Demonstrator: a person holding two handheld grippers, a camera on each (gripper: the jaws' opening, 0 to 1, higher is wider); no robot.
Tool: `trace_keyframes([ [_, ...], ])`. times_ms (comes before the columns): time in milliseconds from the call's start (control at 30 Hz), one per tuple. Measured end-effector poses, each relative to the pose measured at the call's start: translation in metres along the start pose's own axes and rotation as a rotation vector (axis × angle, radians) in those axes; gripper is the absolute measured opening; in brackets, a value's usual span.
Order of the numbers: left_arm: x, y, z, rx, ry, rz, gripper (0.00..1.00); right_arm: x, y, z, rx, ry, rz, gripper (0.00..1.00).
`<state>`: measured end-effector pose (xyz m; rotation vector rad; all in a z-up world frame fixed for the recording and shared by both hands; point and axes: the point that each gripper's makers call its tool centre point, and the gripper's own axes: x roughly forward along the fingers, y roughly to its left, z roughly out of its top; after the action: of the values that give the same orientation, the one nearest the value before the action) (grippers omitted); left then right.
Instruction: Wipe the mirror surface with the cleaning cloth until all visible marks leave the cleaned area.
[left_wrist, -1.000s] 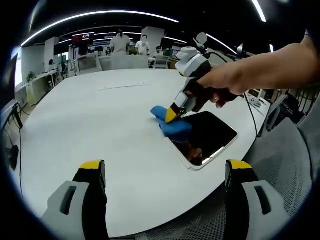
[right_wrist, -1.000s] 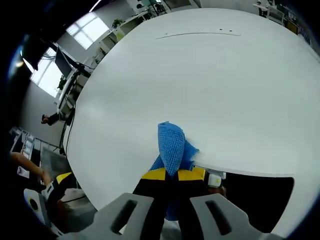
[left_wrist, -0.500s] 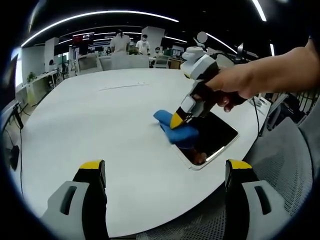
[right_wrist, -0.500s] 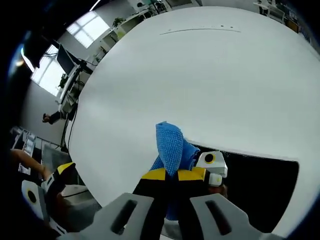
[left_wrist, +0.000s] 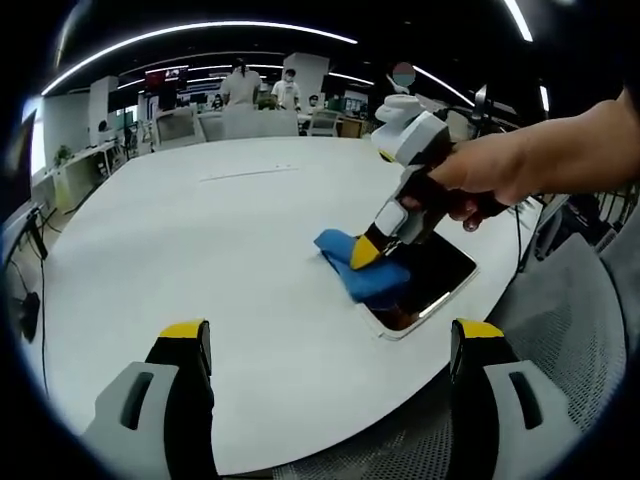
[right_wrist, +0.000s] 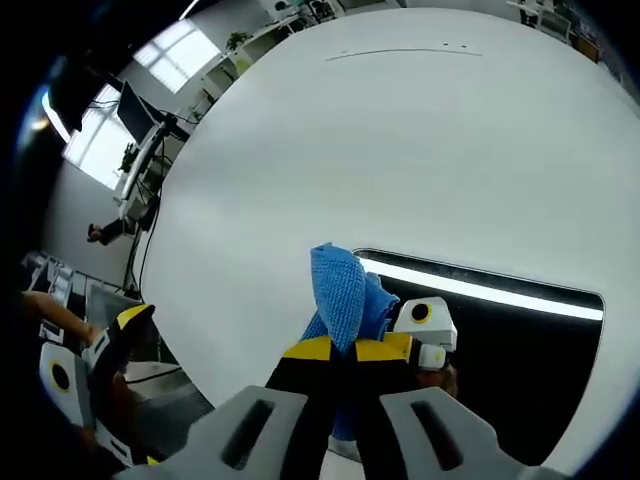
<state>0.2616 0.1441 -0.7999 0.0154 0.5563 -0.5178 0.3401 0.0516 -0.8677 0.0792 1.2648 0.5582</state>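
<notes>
Right gripper (right_wrist: 345, 348), jaws clamped on the blue cloth (right_wrist: 345, 290), presses it on the mirror (left_wrist: 435, 275) near the table (left_wrist: 200, 240) edge; left gripper (left_wrist: 330, 345) jaws spread, empty.

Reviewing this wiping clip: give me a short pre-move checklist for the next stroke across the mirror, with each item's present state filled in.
1. Cloth held: ok. The right tool is shut on the blue cloth.
2. Cloth on the mirror: ok. In the left gripper view the cloth lies over the mirror's near corner.
3. Mirror flat on the white table: ok, with its far corner close to the table edge.
4. Left tool out of the way: ok, open and empty, well short of the mirror.
5. Marks left on the glass: cannot tell; the dark surface shows only reflections.
6. Mirror steadied: not ok; nothing holds it in place.
</notes>
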Motion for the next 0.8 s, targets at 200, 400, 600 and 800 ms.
trace_keyframes([
  [200,-0.0006,-0.0011,-0.0007,0.005,0.006,-0.003,0.99,0.0001,0.0025,-0.004,-0.003,0.006,0.001,0.0],
  [400,-0.0006,-0.0005,-0.0019,0.006,0.011,-0.001,0.99,0.0018,0.0014,-0.0028,0.001,0.005,0.003,0.0],
  [600,-0.0006,-0.0004,-0.0016,0.006,0.011,0.0,0.99,0.0027,0.0005,-0.0021,0.002,0.005,0.011,0.0],
  [800,-0.0004,-0.0004,-0.0012,0.006,0.009,0.001,0.99,0.0003,-0.0035,-0.0038,-0.005,0.005,0.007,0.0],
])
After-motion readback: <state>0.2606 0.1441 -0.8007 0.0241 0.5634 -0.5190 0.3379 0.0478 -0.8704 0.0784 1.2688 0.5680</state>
